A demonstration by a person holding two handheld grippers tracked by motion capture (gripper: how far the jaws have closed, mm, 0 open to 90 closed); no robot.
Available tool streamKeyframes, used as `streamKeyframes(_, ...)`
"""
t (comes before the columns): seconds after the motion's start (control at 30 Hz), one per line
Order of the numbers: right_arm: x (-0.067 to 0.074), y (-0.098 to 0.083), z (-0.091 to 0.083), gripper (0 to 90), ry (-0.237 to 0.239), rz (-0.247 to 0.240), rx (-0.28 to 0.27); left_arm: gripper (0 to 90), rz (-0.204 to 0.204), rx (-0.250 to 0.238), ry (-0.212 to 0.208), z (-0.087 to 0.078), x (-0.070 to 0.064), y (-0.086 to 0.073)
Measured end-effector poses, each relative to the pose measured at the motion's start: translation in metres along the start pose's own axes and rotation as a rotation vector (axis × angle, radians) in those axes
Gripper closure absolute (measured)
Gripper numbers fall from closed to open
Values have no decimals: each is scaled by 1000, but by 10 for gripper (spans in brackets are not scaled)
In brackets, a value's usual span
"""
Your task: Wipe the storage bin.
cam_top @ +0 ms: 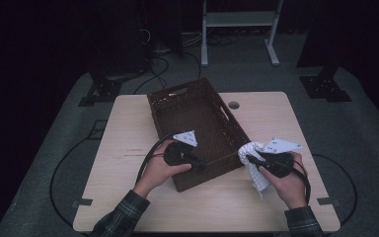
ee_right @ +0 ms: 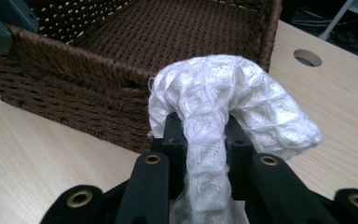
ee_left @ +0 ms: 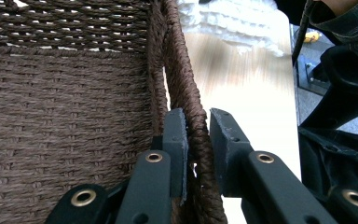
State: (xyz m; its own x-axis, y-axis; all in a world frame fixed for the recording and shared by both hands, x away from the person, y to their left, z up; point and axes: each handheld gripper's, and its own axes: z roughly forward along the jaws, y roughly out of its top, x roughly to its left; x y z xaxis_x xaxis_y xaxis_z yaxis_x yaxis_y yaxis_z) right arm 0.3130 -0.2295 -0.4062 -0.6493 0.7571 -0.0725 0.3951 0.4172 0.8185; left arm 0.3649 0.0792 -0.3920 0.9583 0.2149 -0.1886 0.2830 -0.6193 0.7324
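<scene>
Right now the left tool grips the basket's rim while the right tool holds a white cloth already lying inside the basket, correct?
Not quite. The right tool is shut on the white cloth, but the cloth hangs outside the basket, at its near corner over the table, as the high view shows. The left tool does grip the rim.

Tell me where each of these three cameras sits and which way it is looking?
High view: above the person's side of the table, looking forward and down; both forearms and hands show.
Left gripper view: rides the left gripper, looking along its jaws clamped on the basket rim.
Right gripper view: rides the right gripper, looking along its jaws shut on the white cloth, toward the basket.
Shared: all three show basket and cloth.
</scene>
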Motion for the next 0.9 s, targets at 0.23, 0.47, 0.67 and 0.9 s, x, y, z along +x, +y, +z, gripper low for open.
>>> streamKeyframes(0.23,-2,-10,12,751,10,12,20,764,5,2,2,0,0,0)
streamKeyframes(0.47,-3,-15,18,751,19,25,28,765,6,3,3,0,0,0)
streamKeyframes(0.67,-3,-22,29,751,31,36,63,763,1,-1,-1,0,0,0)
streamKeyframes(0.9,-3,-26,36,751,40,42,85,763,-2,-3,-6,0,1,0)
